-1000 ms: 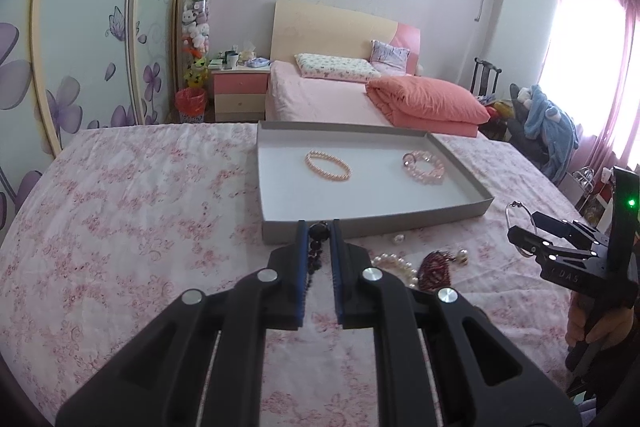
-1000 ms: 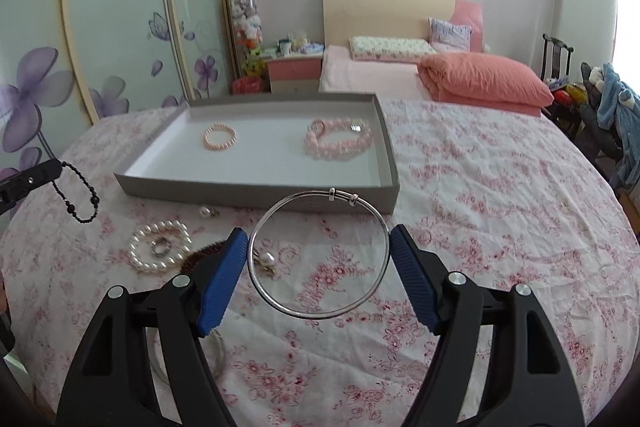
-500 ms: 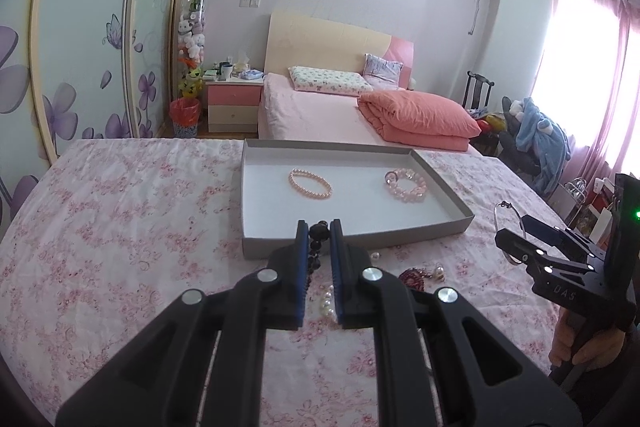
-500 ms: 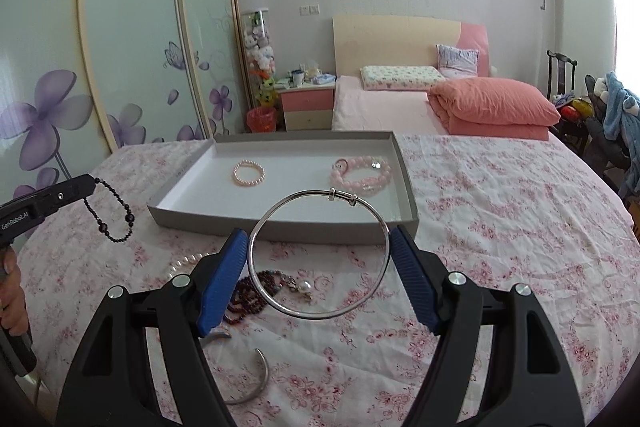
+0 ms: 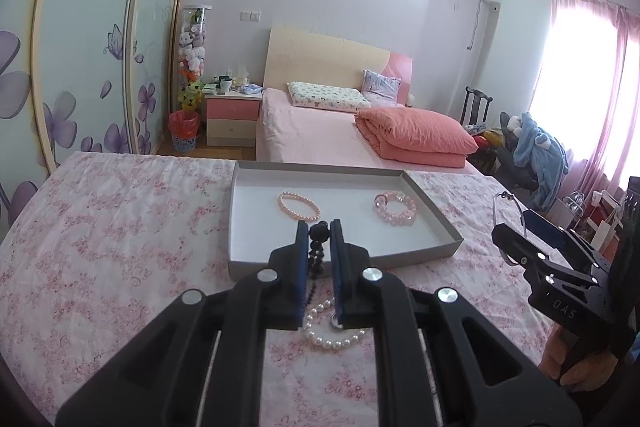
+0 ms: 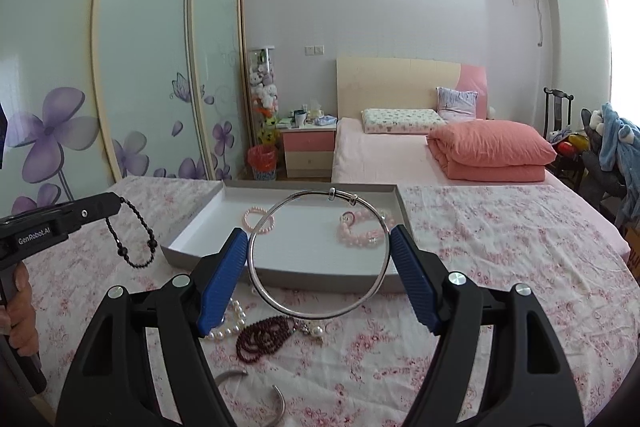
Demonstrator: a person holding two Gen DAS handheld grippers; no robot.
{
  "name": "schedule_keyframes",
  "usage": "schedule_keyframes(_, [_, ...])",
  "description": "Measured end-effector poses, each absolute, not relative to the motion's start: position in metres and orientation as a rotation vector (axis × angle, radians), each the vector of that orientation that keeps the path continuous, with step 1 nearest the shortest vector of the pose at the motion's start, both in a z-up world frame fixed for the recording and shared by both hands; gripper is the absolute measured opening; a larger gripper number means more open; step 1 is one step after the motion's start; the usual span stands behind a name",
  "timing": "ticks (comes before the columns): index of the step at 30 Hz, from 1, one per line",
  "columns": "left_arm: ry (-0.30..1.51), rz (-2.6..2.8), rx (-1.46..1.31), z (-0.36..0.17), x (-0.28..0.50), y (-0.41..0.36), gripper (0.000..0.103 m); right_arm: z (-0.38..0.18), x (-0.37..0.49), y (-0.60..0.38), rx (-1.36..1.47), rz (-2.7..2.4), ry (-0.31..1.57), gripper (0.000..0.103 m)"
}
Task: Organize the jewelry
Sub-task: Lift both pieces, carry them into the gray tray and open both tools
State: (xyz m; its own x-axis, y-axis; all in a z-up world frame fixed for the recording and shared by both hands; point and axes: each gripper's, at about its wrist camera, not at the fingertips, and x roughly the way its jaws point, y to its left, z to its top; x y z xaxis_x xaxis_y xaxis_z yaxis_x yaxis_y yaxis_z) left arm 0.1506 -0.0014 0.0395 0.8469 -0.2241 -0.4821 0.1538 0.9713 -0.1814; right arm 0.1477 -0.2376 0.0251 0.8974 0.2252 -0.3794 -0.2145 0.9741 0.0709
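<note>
My left gripper (image 5: pixel 319 227) is shut on a black bead bracelet (image 5: pixel 317 247), which dangles from it in the right wrist view (image 6: pixel 134 239). My right gripper (image 6: pixel 318 243) is shut on a thin silver bangle (image 6: pixel 256 279), held upright between its blue pads. Both hang in front of the grey tray (image 5: pixel 344 261) (image 6: pixel 192 223), which holds a small pink pearl bracelet (image 5: pixel 299 205) (image 6: pixel 251 217) and a chunky pink bead bracelet (image 5: pixel 394 207) (image 6: pixel 360 229).
On the flowered cloth in front of the tray lie a white pearl bracelet (image 5: pixel 332 337) (image 6: pixel 230 323), a dark red bead string (image 6: pixel 264 341) and an open silver cuff (image 6: pixel 256 391). A bed with an orange quilt (image 6: pixel 490 151) stands behind.
Both grippers have risen and tilted up with their bracelets; the tray and loose jewelry now sit lower and farther in both views.
</note>
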Motion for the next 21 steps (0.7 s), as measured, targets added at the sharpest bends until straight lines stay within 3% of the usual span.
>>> schedule_keyframes(21, [0.487,-0.17,-0.169,0.05,0.178,-0.012,0.012,0.039,0.166,-0.24,0.07,0.214,0.319,0.073])
